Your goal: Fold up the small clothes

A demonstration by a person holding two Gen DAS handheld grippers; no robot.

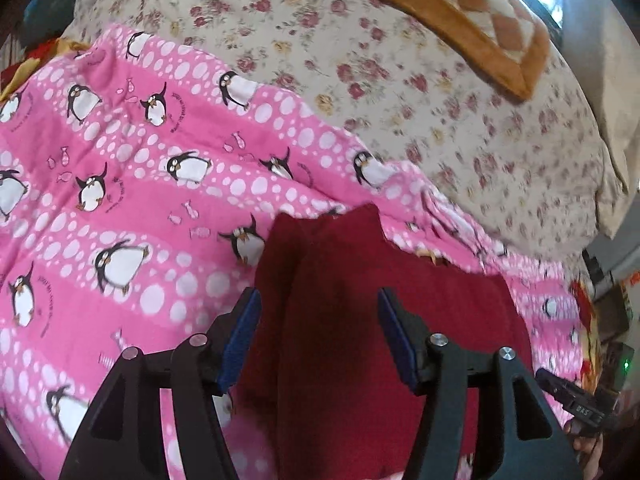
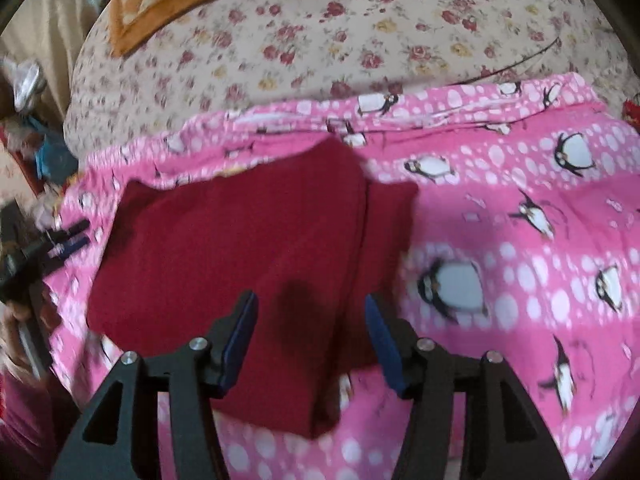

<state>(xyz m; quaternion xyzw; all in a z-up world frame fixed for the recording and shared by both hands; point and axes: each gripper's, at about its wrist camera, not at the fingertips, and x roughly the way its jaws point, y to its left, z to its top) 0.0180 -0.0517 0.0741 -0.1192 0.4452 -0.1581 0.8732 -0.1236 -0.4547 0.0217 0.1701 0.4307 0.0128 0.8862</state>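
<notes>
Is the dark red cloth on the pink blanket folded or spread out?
Folded: the dark red cloth lies in stacked layers, with a lower layer's edge showing on one side.

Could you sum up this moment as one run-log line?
left gripper: open, empty | right gripper: open, empty | red garment: folded, lying on pink penguin blanket

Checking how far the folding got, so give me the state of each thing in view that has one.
Dark red knit garment: folded, lying flat on the blanket, held by neither gripper.
Pink penguin-print blanket: spread out, rumpled at its far edge.
Left gripper: open, nothing between the pads.
Right gripper: open, above the garment.
Orange checked cushion: lying on the floral sheet.
</notes>
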